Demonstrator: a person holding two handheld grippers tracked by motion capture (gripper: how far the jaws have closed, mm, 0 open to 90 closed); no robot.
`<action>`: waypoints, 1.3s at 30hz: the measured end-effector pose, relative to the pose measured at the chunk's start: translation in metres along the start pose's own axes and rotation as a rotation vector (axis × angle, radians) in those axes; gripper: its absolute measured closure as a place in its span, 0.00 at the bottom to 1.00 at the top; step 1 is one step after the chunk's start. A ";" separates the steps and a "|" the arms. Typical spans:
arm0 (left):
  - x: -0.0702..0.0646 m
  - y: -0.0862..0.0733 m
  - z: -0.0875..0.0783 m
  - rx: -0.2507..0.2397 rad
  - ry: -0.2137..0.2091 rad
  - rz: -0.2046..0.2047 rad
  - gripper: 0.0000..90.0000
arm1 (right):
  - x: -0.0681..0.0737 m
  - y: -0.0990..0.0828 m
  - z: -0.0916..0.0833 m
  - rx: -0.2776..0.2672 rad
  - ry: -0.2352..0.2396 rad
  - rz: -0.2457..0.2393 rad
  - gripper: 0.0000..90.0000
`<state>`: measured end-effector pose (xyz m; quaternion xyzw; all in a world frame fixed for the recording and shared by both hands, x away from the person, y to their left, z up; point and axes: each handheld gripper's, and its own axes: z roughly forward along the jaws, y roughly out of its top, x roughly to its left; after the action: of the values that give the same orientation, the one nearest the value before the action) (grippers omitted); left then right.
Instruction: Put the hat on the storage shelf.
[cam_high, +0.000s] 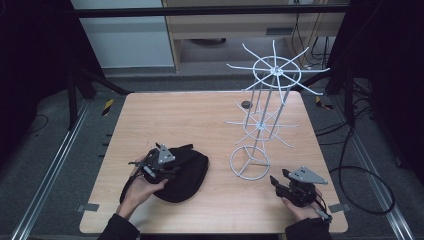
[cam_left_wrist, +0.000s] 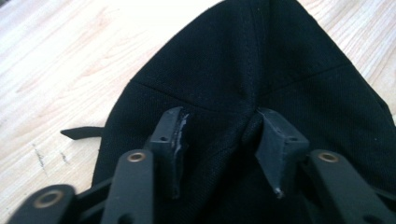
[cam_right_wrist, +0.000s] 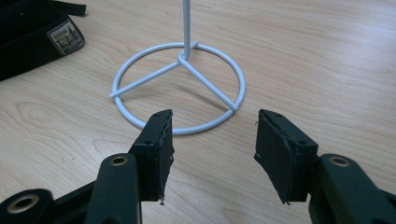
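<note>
Nearest: right gripper (cam_high: 278, 181) at 5 o'clock on the desk (cam_high: 200, 120), fingers wide apart and empty, aimed at the rack (cam_high: 265, 112) base ring just ahead. Left gripper (cam_high: 167, 167) at 8 o'clock, fingers part-open, pressed into a fold of the cap (cam_left_wrist: 252, 74), grip unsettled. Rack holds nothing.

Both forearms are showing dark sleeves at the bottom edge of the high view. The left tongs (cam_high: 159, 161) and the right tongs (cam_high: 295, 185) are wearing all-black frames, each topped by a grey three-cornered plate. In the gripper views, brass-coloured rivets are glinting on the black link arms, and the flat jaw pads are looking scuffed along their edges.
</note>
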<state>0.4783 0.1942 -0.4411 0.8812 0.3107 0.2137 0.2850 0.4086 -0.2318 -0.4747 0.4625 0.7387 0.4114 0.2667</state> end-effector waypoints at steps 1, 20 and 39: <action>0.000 -0.001 0.000 -0.004 -0.007 -0.010 0.67 | 0.000 0.000 0.000 0.001 -0.004 -0.002 0.52; 0.011 -0.005 -0.041 -0.233 -0.099 -0.154 0.88 | -0.009 -0.004 0.004 0.024 -0.017 0.019 0.53; 0.002 0.006 -0.107 -0.550 -0.045 -0.186 0.89 | -0.017 -0.006 0.004 0.022 -0.030 0.046 0.53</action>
<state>0.4229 0.2316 -0.3571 0.7430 0.3141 0.2432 0.5386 0.4160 -0.2475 -0.4819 0.4885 0.7282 0.4023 0.2630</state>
